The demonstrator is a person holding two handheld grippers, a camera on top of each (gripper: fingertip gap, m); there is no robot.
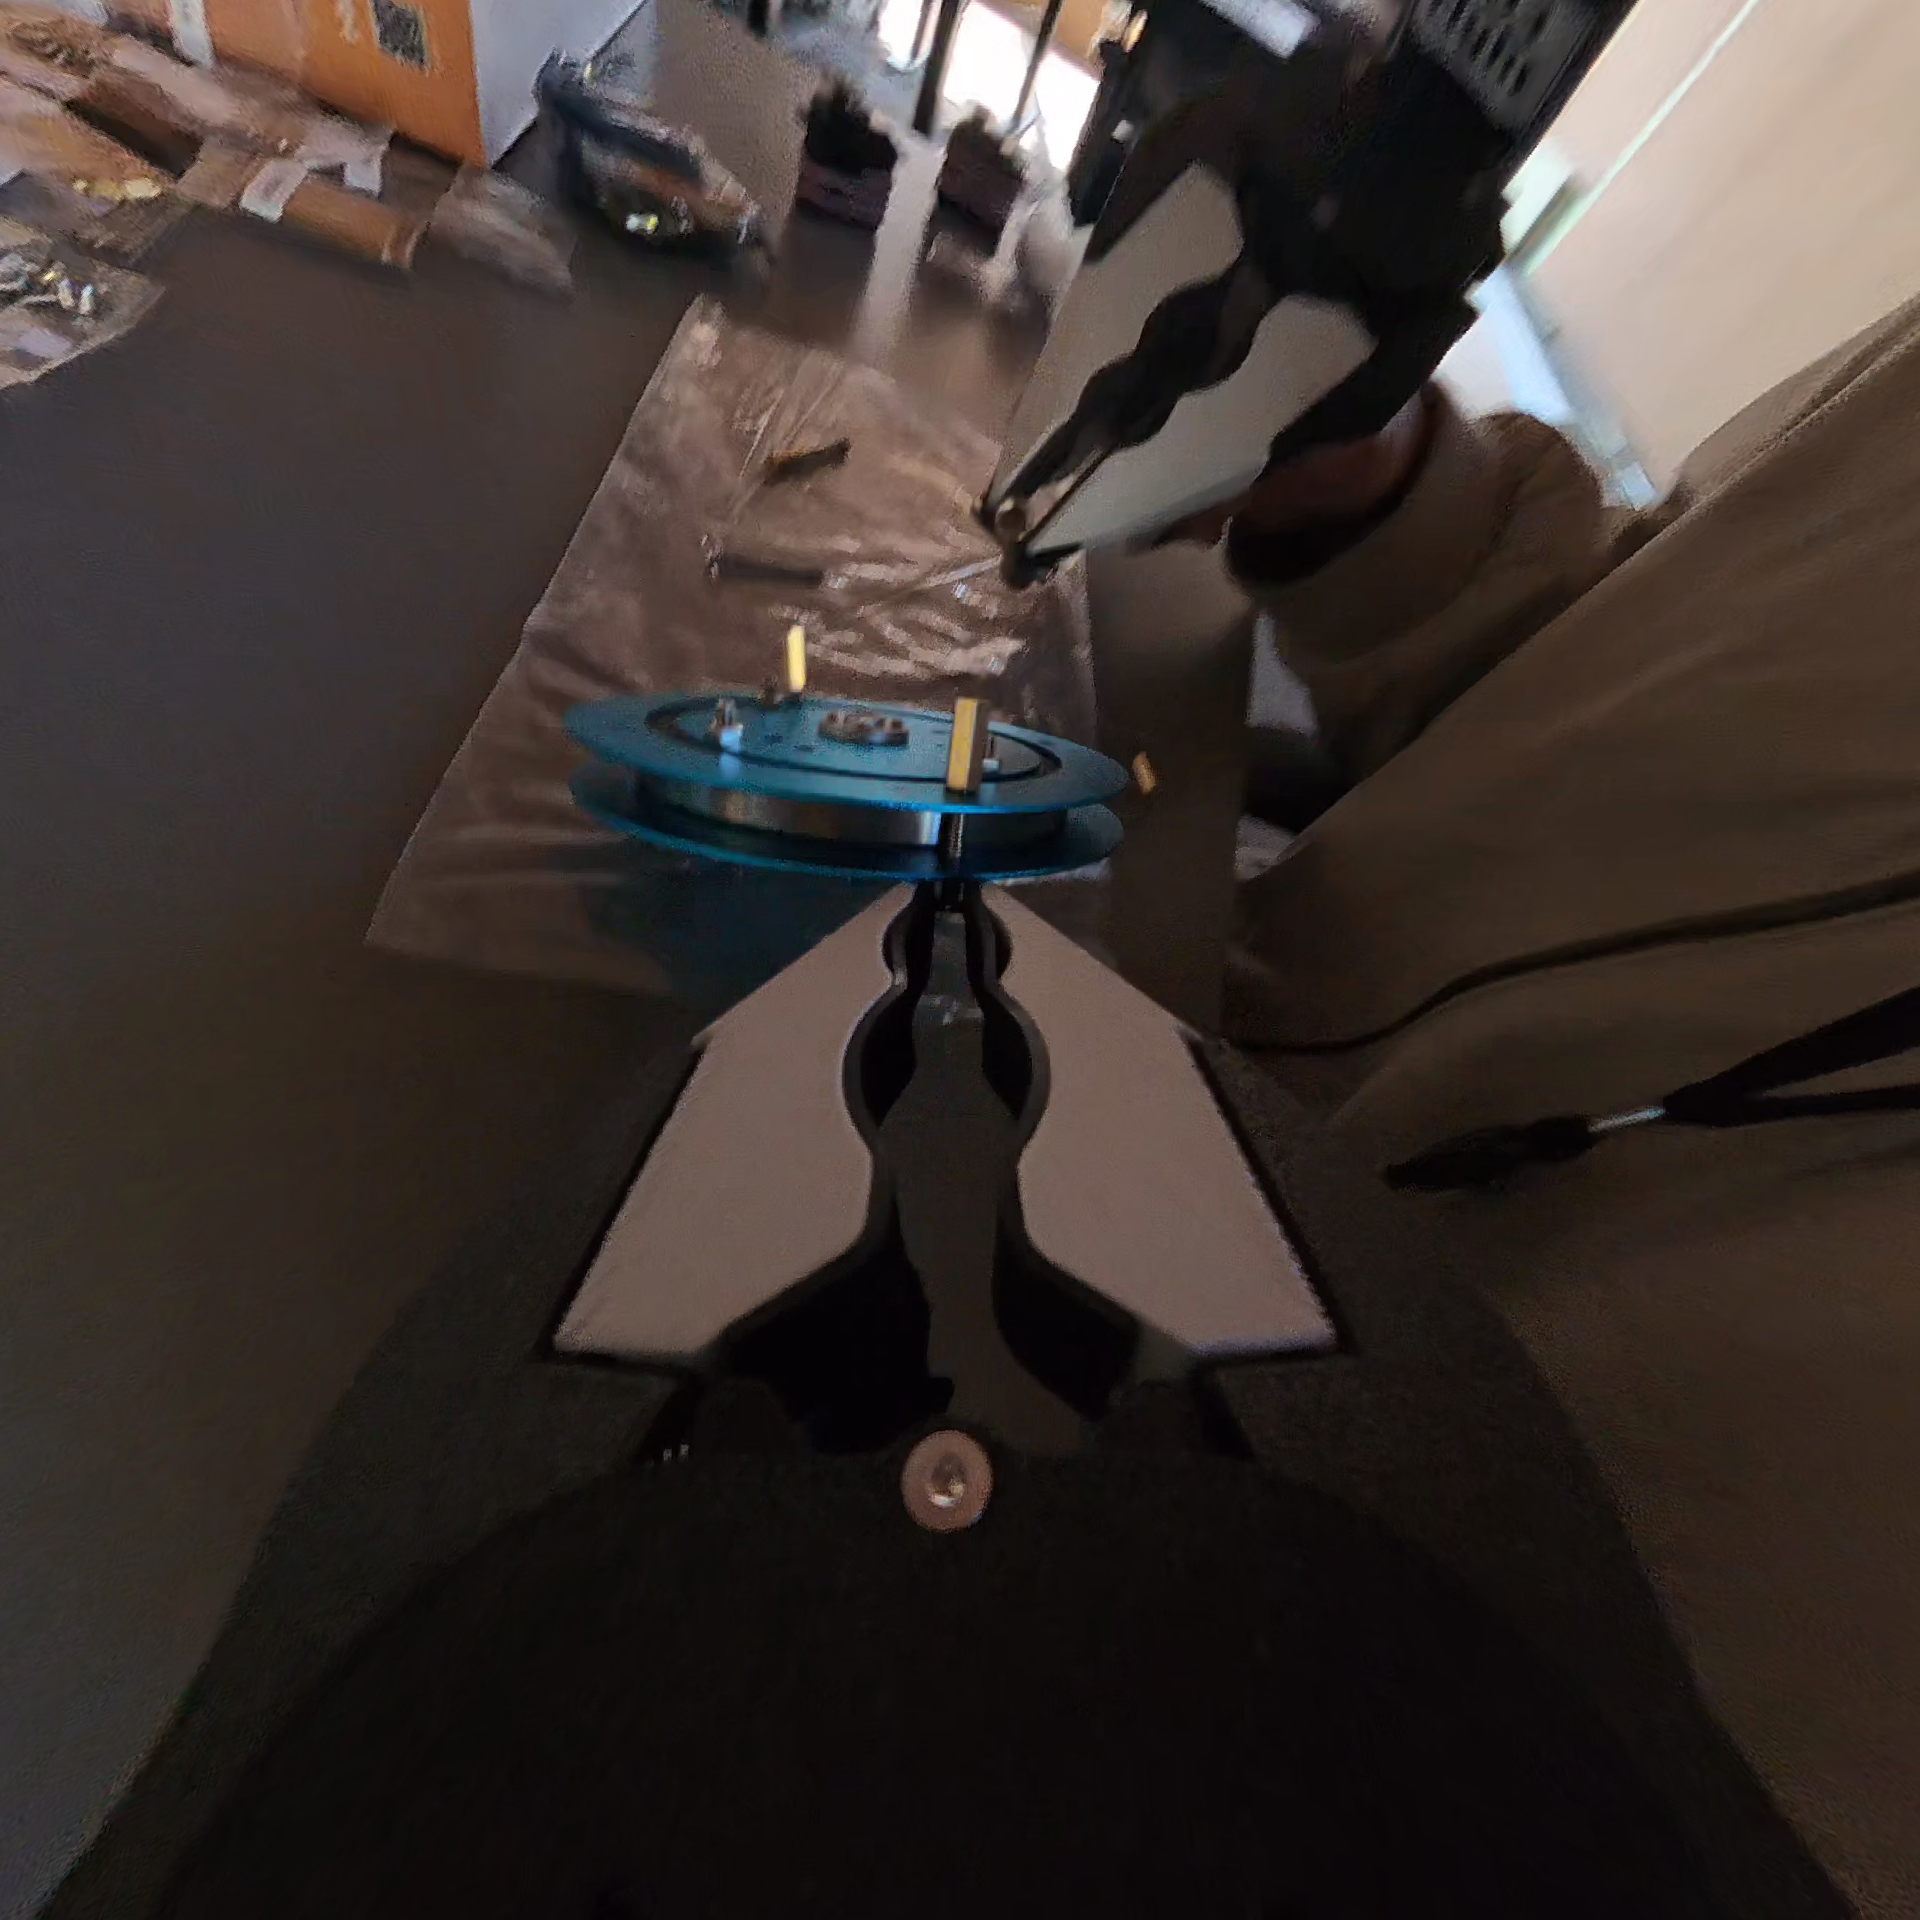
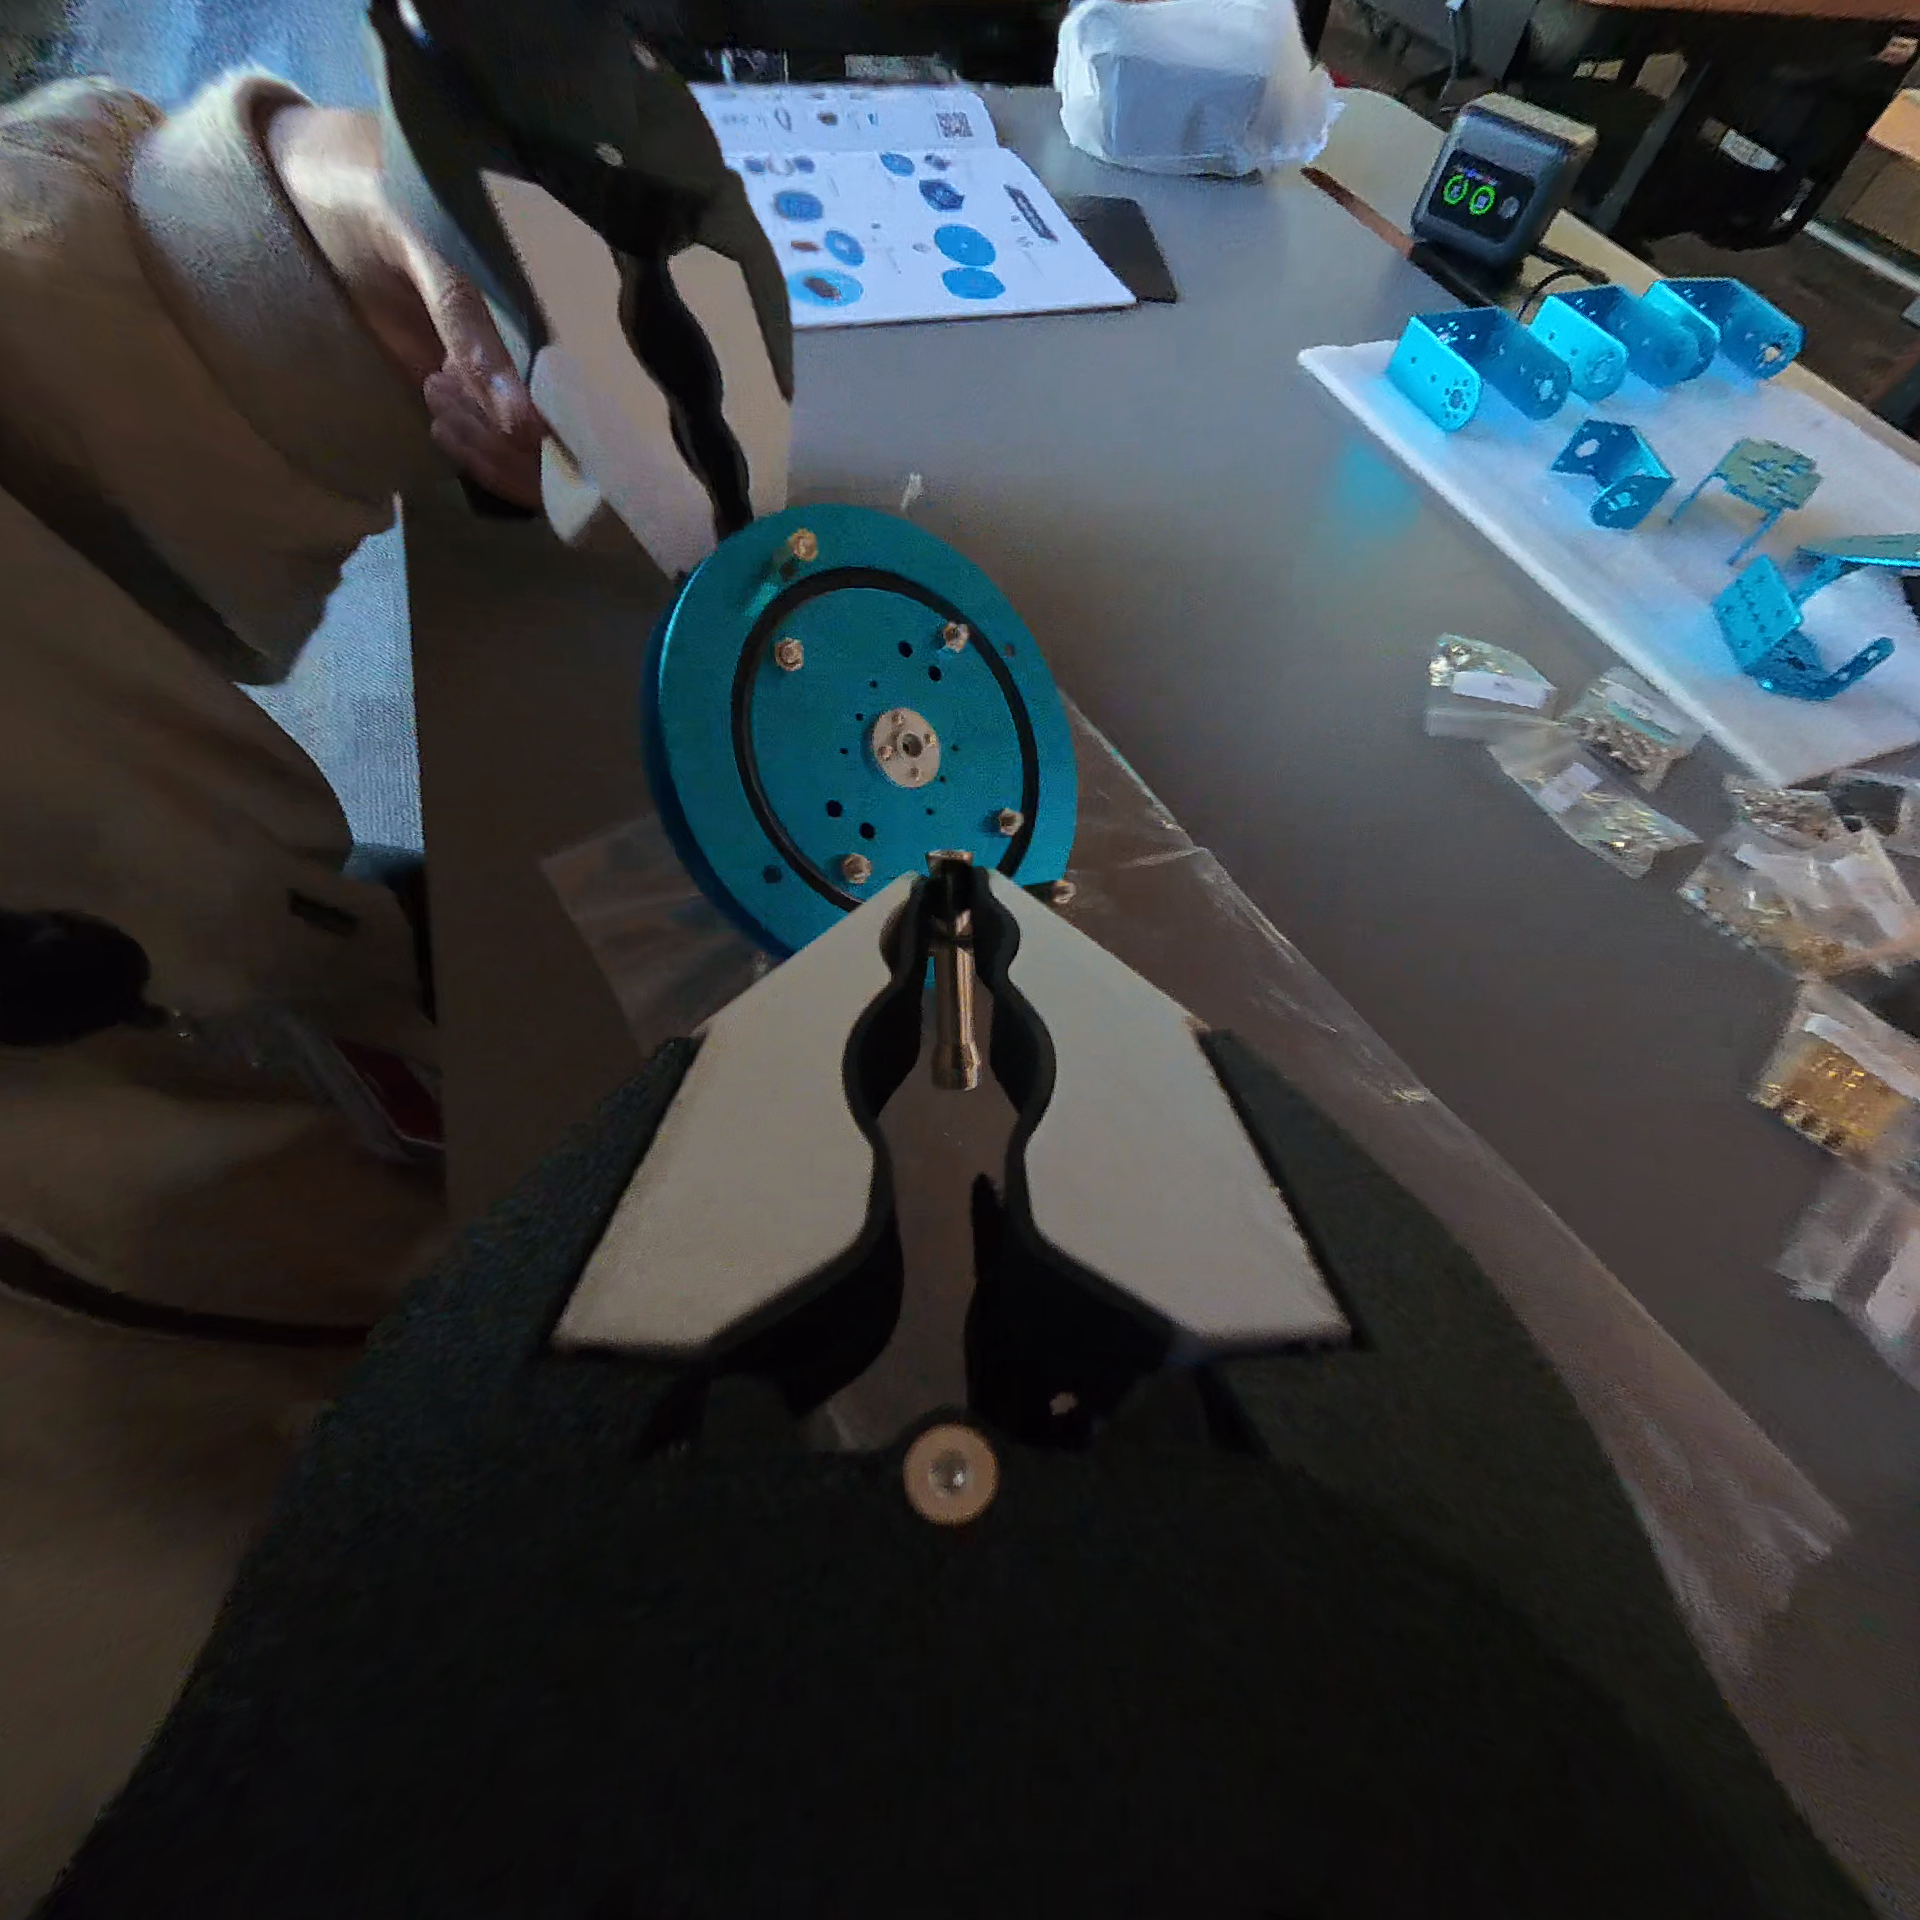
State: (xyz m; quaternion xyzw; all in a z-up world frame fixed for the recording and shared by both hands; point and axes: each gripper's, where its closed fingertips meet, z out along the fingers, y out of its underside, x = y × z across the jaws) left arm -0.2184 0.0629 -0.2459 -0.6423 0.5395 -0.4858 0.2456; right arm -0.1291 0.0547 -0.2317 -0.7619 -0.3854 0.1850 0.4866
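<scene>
- Left wrist view: left gripper (image 1: 948,902) is pinched on the rim of the blue disc assembly (image 1: 847,774), held edge-on above a clear plastic sheet (image 1: 665,582) on the grey table (image 1: 260,727). Two brass standoffs (image 1: 964,742) rise from the top plate. The right gripper (image 1: 1013,520) hangs above and beyond the disc; its tips look pressed together.
- Judgement: a firm rim grip keeps the plate from turning.
- Right wrist view: right gripper (image 2: 948,899) is clamped on a small metal driver tool (image 2: 953,997), whose tip meets a fastener near the disc's lower rim. Disc (image 2: 862,727) faces the camera, and the left gripper (image 2: 727,509) grips its far rim.
- Judgement: keep the tool square to the plate and press lightly to avoid slipping.
- Blue brackets (image 2: 1600,353), bagged hardware (image 2: 1621,727) and an instruction sheet (image 2: 914,208) lie well apart.
</scene>
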